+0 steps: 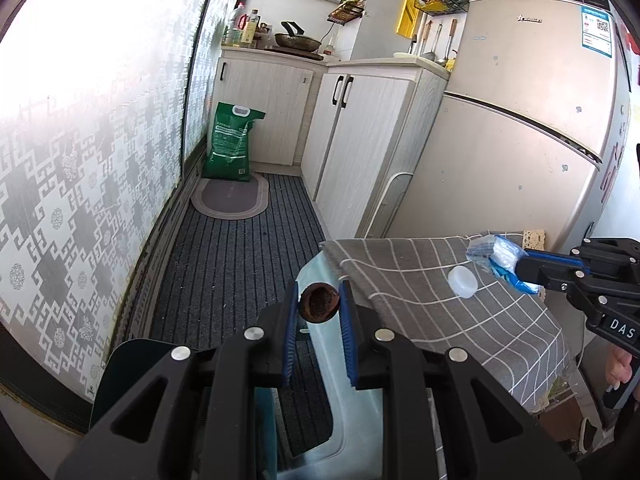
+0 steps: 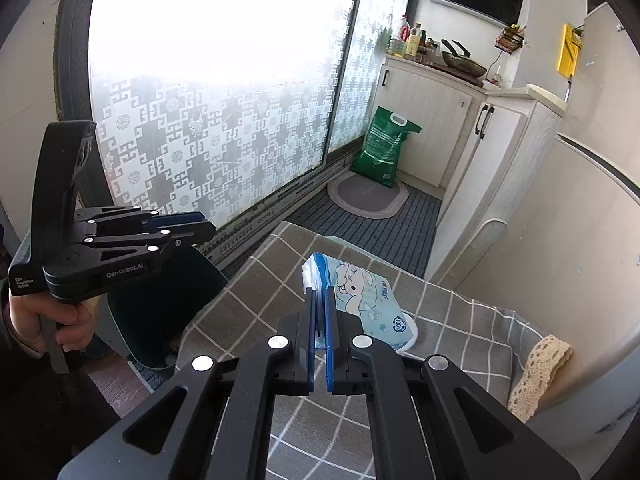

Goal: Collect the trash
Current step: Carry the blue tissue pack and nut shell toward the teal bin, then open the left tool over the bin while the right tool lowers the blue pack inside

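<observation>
Left gripper (image 1: 319,305) pinches a shell (image 1: 319,304), right gripper (image 2: 319,322) a wrapper (image 2: 360,300); loose-pinched, either could drop short of the bin (image 2: 160,304).

From my left wrist camera, the right gripper (image 1: 516,268) runs off the right edge, and only part of the hand (image 1: 618,364) beneath it shows. The crumpled blue-and-white plastic tissue wrapper (image 1: 494,258) is half buried between its pads. The pale green plastic bin (image 1: 352,412) is mostly covered by my own fingers (image 1: 290,328). The fridge's blue label (image 1: 597,30) is too small to read. From the right wrist camera, the round white plastic cap (image 2: 410,330) peeks from behind the wrapper, and I cannot see what the left gripper (image 2: 206,226) holds.
</observation>
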The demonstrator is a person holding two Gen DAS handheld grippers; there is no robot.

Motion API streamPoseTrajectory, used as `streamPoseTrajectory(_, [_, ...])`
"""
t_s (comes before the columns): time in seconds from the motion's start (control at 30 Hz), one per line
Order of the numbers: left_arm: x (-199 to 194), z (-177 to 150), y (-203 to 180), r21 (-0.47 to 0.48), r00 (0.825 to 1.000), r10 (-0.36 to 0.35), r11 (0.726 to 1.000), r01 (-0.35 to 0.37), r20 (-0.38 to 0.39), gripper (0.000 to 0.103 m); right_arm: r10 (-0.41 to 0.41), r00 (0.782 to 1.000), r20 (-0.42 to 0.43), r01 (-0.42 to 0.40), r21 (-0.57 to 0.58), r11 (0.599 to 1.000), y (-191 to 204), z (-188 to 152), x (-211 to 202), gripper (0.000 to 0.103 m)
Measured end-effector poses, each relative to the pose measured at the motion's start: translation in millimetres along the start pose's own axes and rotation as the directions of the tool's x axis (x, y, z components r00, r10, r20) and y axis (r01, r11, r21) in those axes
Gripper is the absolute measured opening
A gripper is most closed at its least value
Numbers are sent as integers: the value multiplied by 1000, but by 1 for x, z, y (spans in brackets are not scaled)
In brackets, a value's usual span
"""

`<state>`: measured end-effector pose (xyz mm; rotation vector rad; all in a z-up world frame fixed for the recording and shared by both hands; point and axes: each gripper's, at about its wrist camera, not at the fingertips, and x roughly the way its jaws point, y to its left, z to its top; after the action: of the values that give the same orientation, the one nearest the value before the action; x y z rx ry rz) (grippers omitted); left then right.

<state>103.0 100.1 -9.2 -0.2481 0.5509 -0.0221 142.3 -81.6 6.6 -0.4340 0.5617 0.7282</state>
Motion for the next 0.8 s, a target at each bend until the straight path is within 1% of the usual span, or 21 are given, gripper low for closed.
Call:
streamPoseTrajectory(0.27, [-10, -11, 46, -37, 998, 52, 998, -53, -18, 22, 55, 998, 8, -54, -37, 998, 39, 22, 14, 3])
streamPoseTrajectory(0.4, [-12, -18, 67, -50, 996, 82, 995, -84, -39, 22, 92, 996, 7, -92, -45, 995, 56, 30, 21, 3])
streamPoseTrajectory(0.57, [-8, -30, 88, -50, 989, 111, 992, -116, -96, 22, 142, 990, 5, -141, -48, 989, 75, 38, 32, 3])
streamPoseTrajectory(0.8, [1, -52, 111, -50, 973, 132, 988, -144, -188, 22, 205, 978, -36, -206, -17, 978, 95, 42, 55, 3])
